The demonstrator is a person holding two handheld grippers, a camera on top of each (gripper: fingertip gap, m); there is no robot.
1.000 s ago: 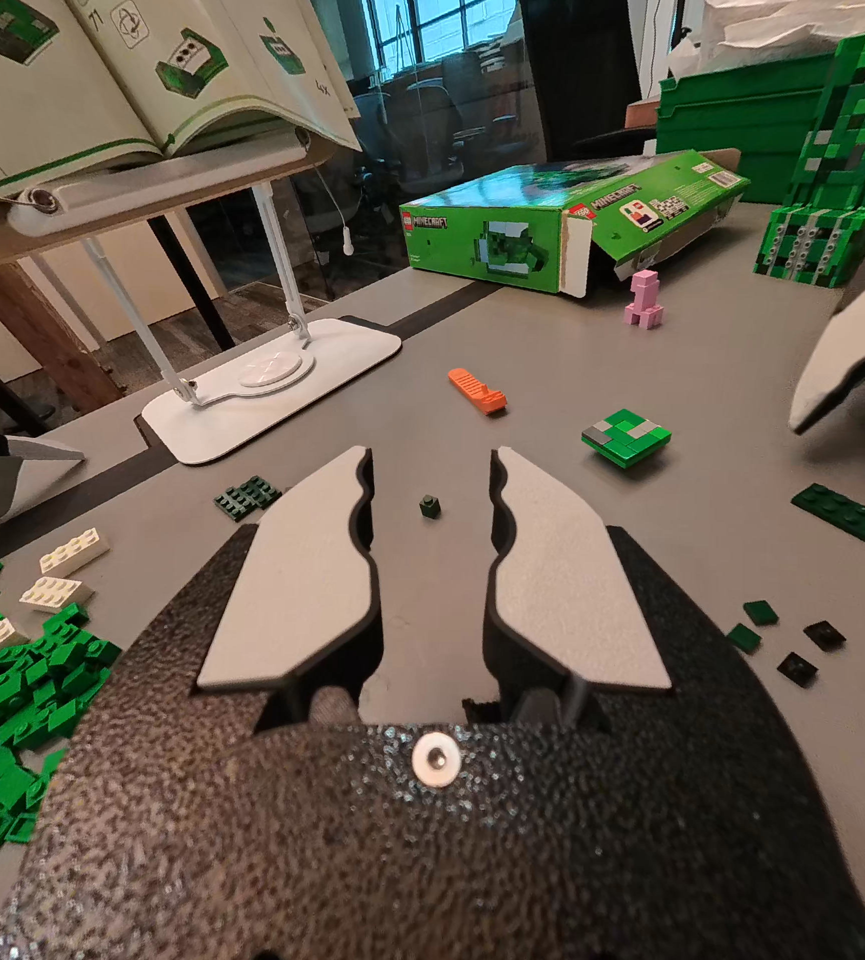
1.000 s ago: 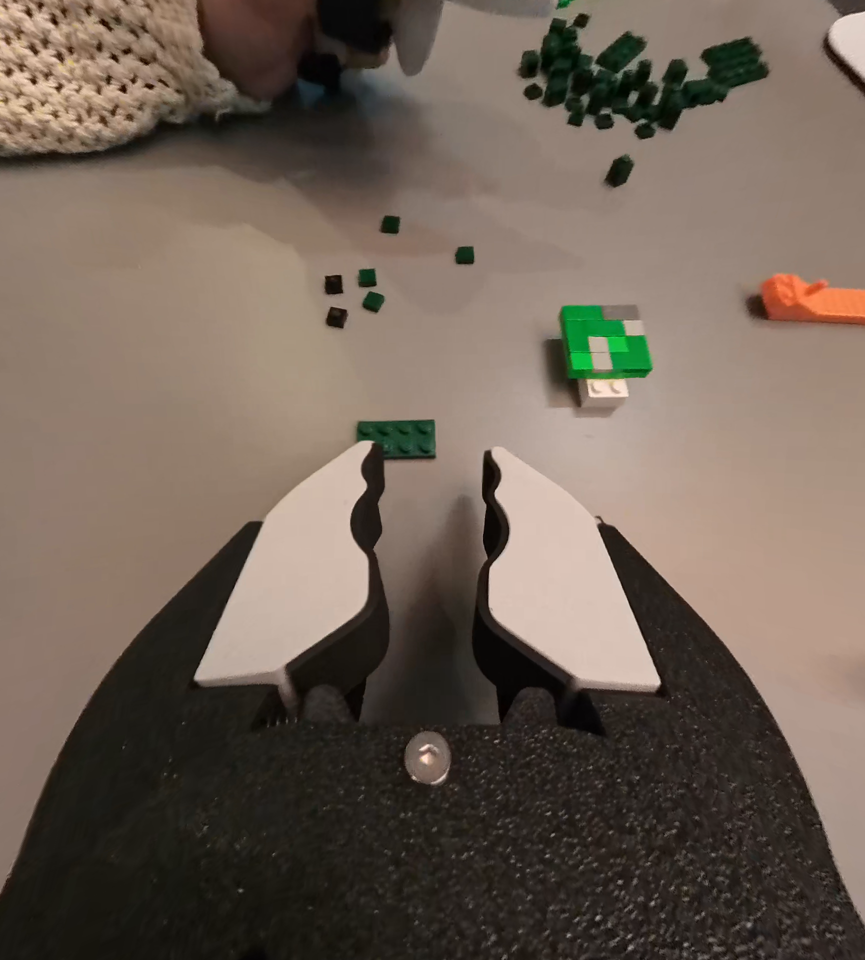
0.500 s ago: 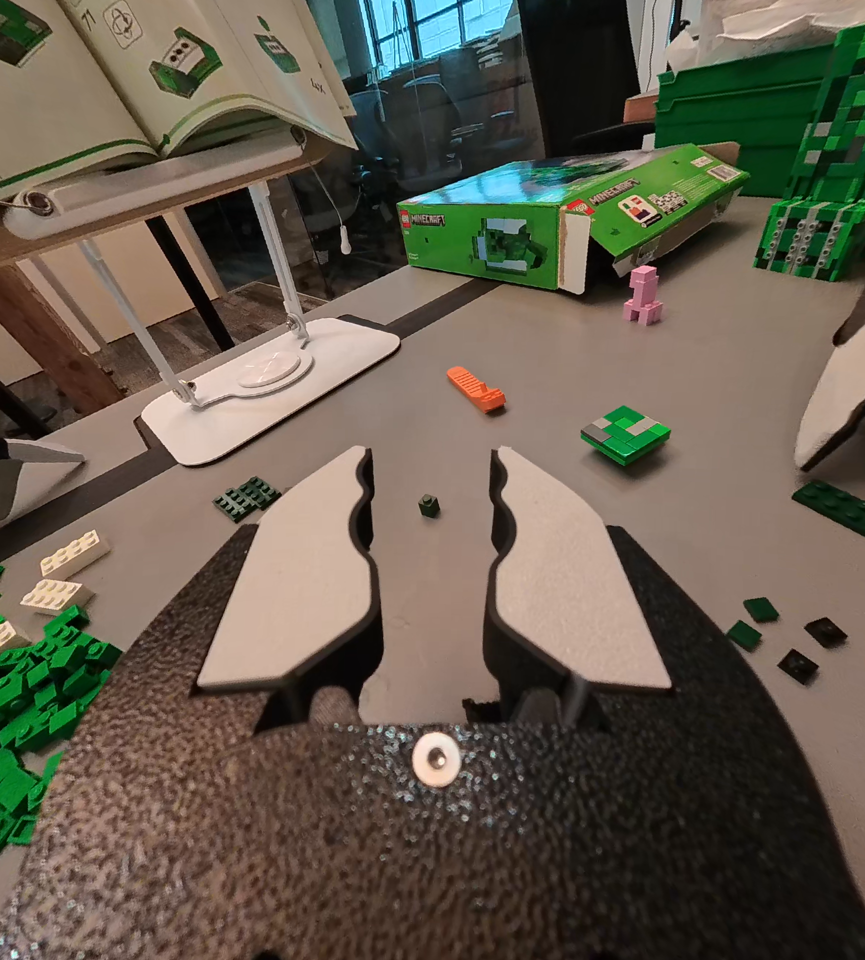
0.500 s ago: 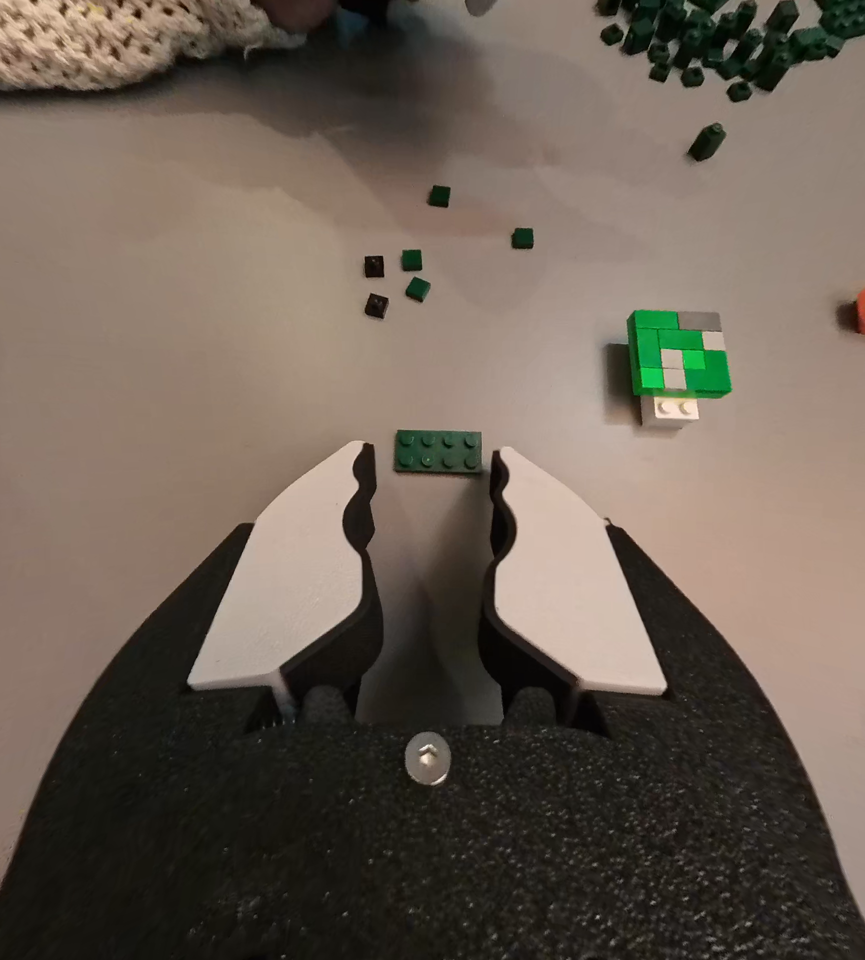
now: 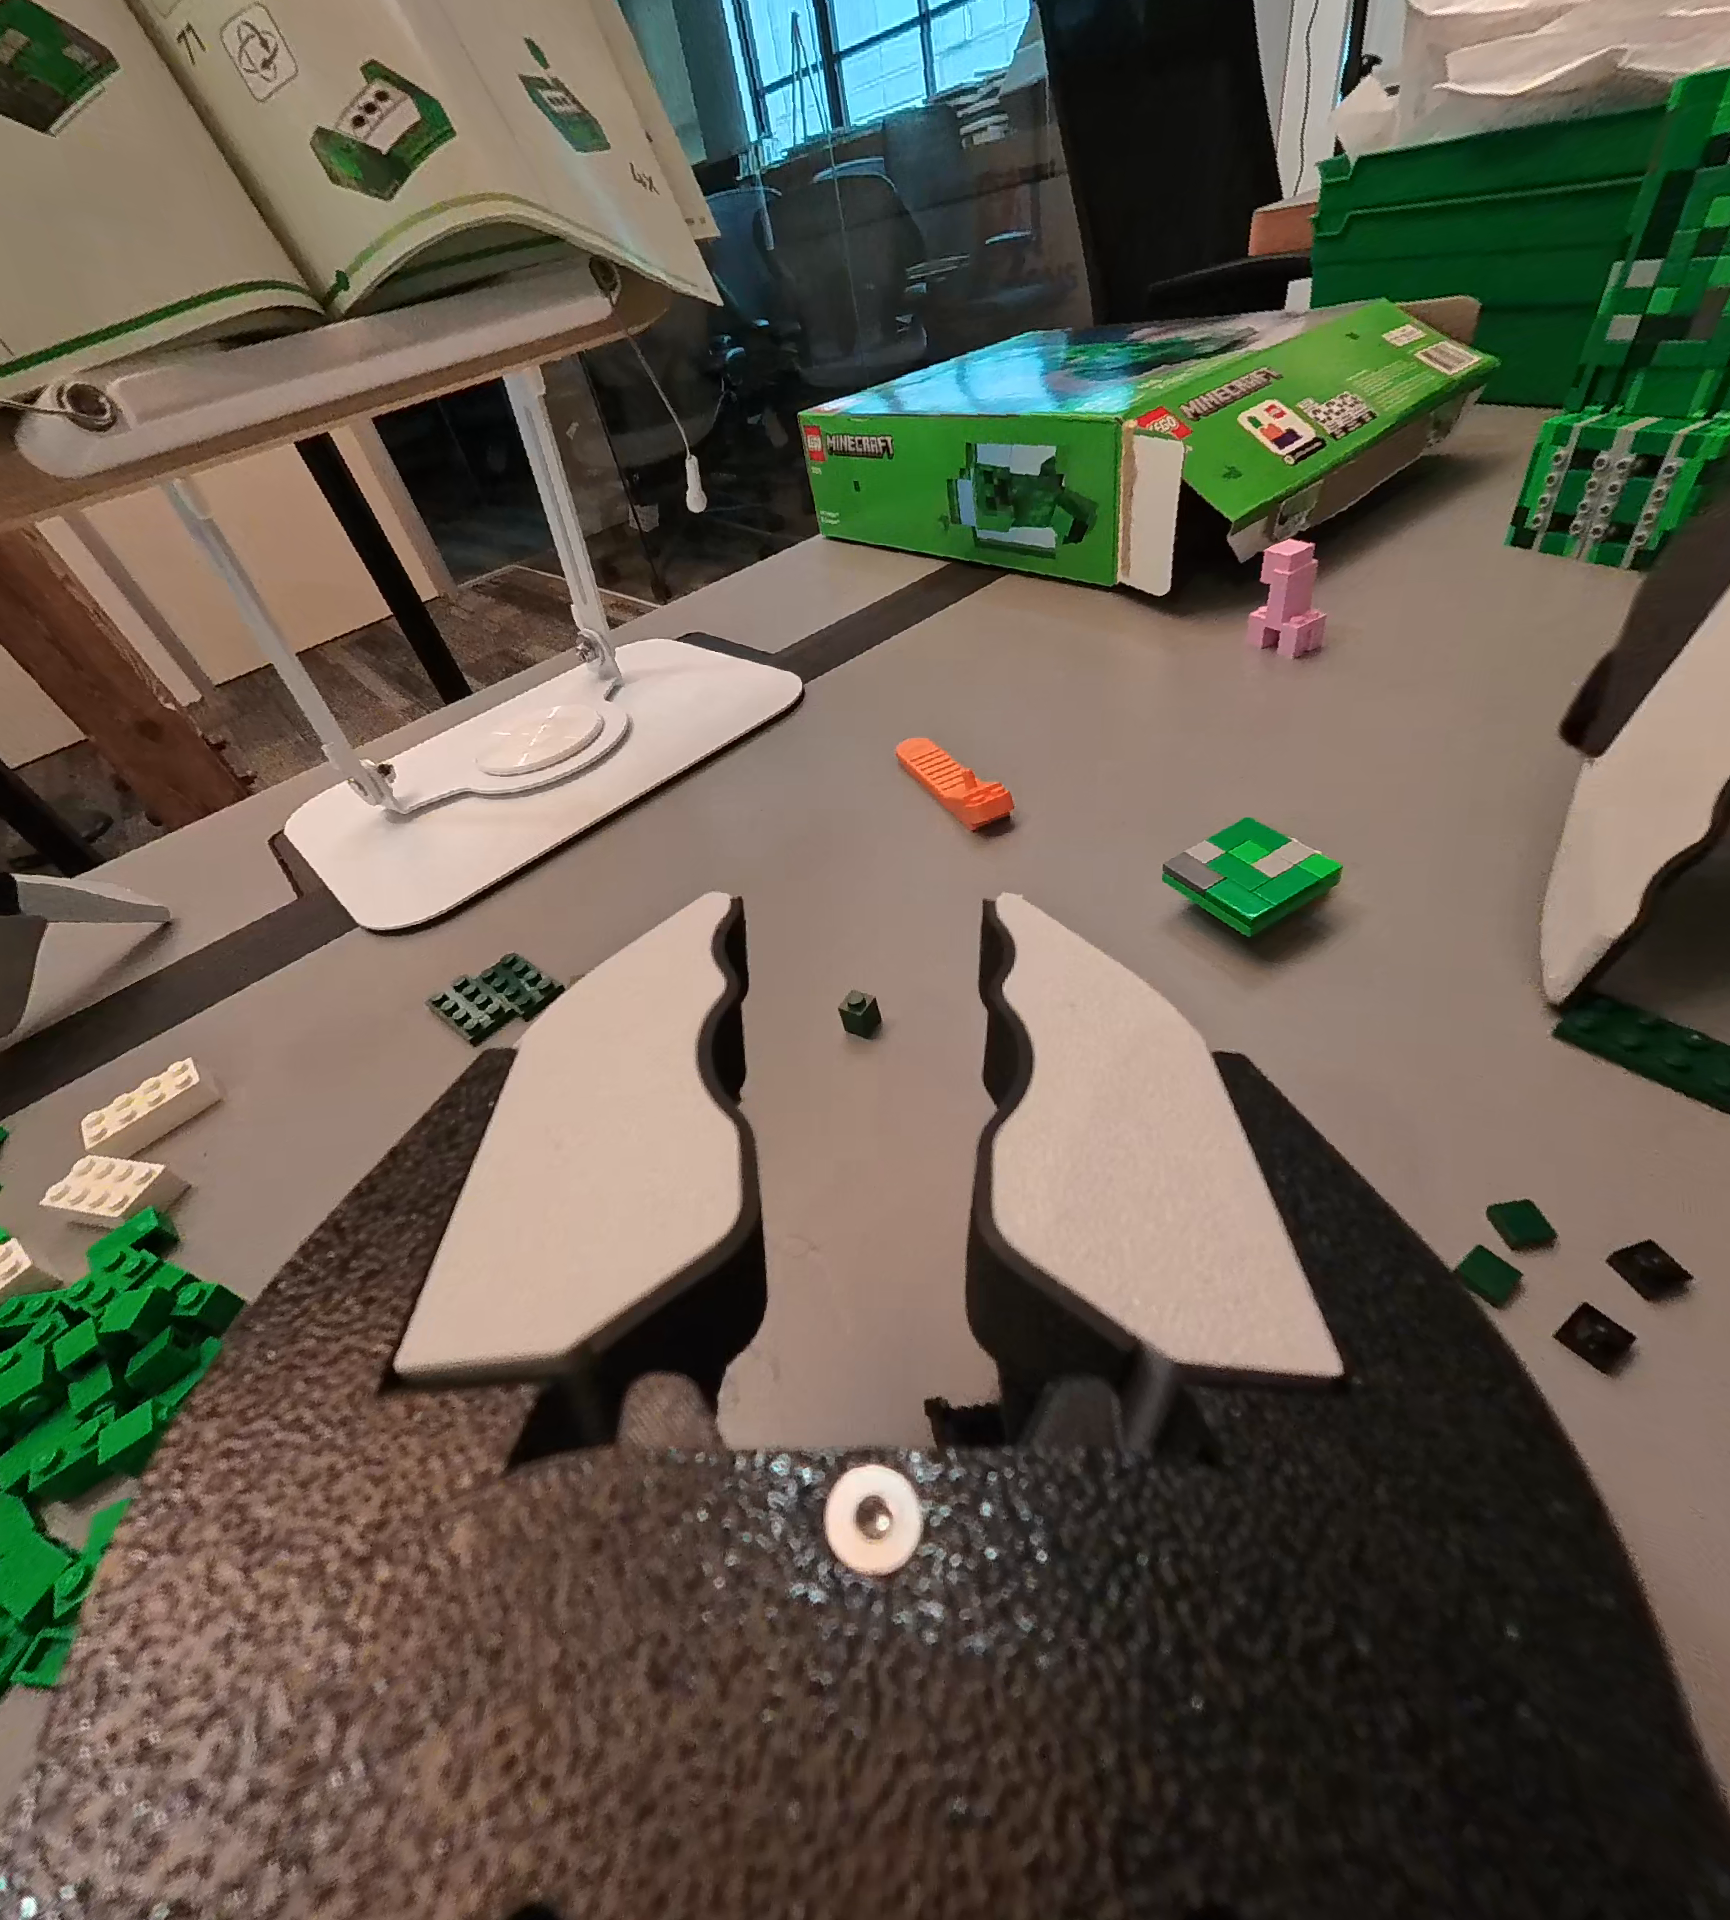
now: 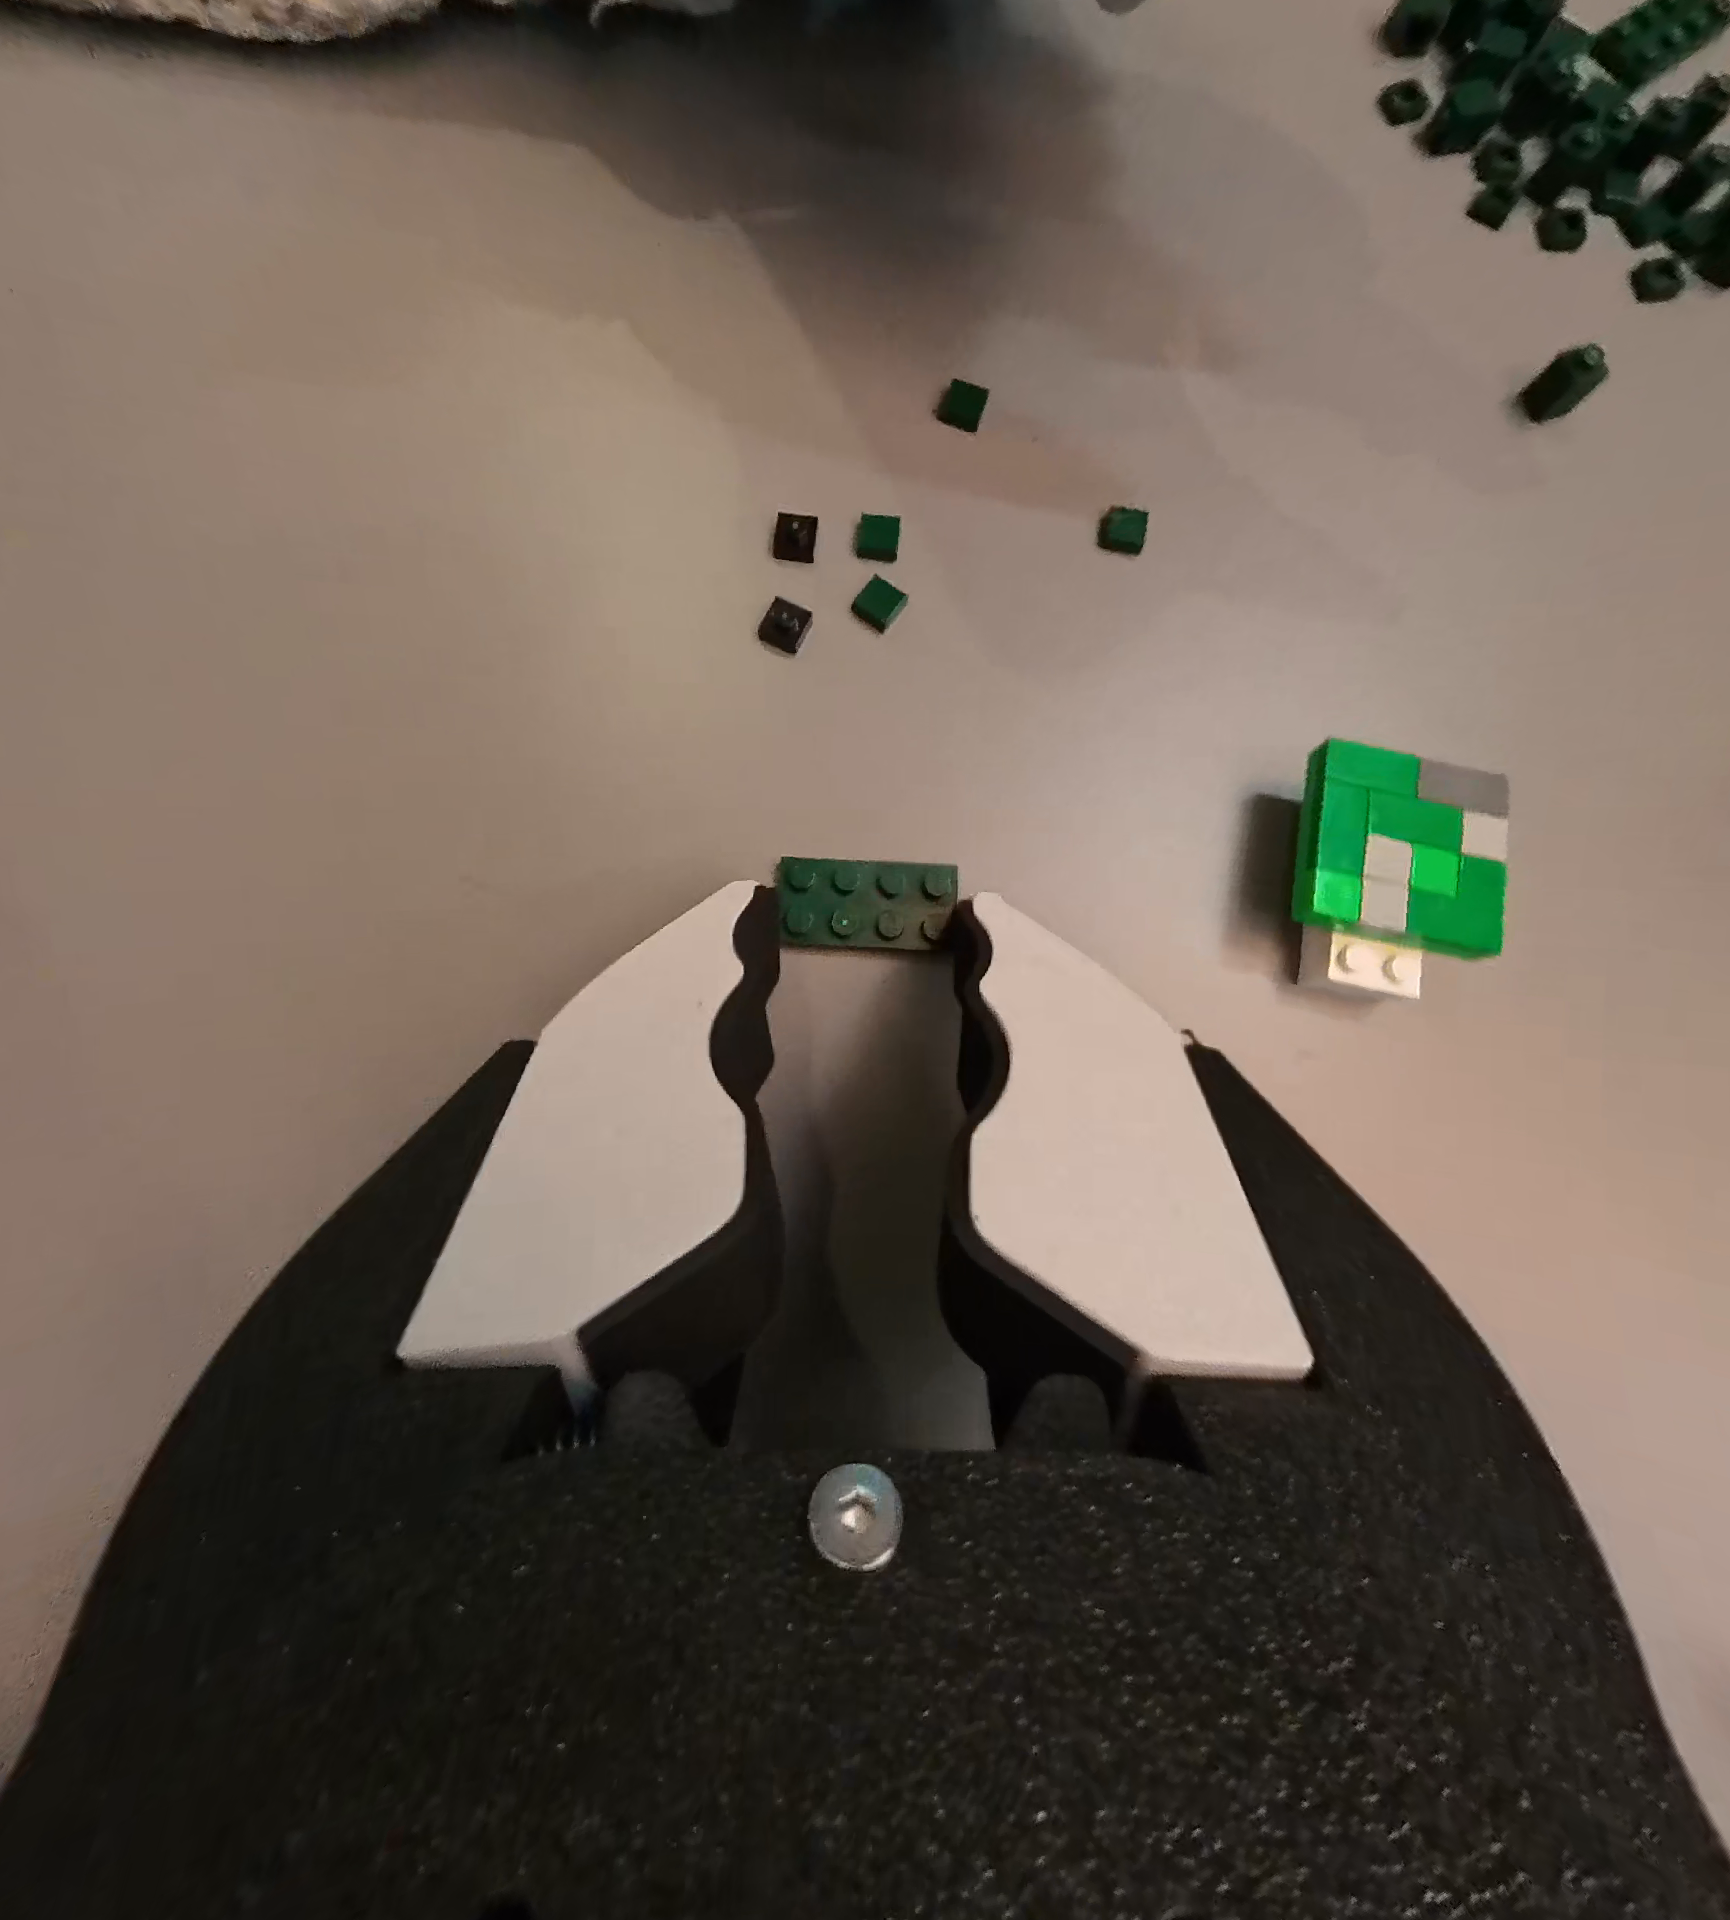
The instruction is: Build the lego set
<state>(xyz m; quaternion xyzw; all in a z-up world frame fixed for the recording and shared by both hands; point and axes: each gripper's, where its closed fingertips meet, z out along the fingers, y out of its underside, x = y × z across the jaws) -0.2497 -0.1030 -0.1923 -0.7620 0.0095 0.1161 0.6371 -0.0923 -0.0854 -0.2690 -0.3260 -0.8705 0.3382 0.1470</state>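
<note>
My right gripper (image 6: 866, 914) has its fingertips against the two short ends of a dark green 2x4 plate (image 6: 866, 902), which lies flat on the grey table. In the left wrist view the right gripper (image 5: 1676, 1039) stands over that plate (image 5: 1650, 1055) at the right edge. My left gripper (image 5: 861, 935) is open and empty, low over the table. A tiny dark green 1x1 brick (image 5: 858, 1013) sits on the table just ahead, between its fingertips. A small green and grey assembly (image 5: 1253, 876) on a white brick lies to the right; it also shows in the right wrist view (image 6: 1401, 862).
An orange brick separator (image 5: 954, 784), several small green and black tiles (image 6: 840, 582), a green pile (image 5: 19, 1434), white bricks (image 5: 149, 1101) and a dark green pile (image 6: 1619, 125) lie around. Farther back are a book stand (image 5: 549, 769), a green box (image 5: 1048, 457), a pink figure (image 5: 1287, 603) and a tall green model (image 5: 1692, 343). Between my right fingertips and the pink figure (image 5: 1287, 603) there is roughly 20 cm.
My right gripper moved forward and down until the dark green plate came between its fingertips, and its jaws narrowed onto the plate's ends. The left gripper stayed put.
</note>
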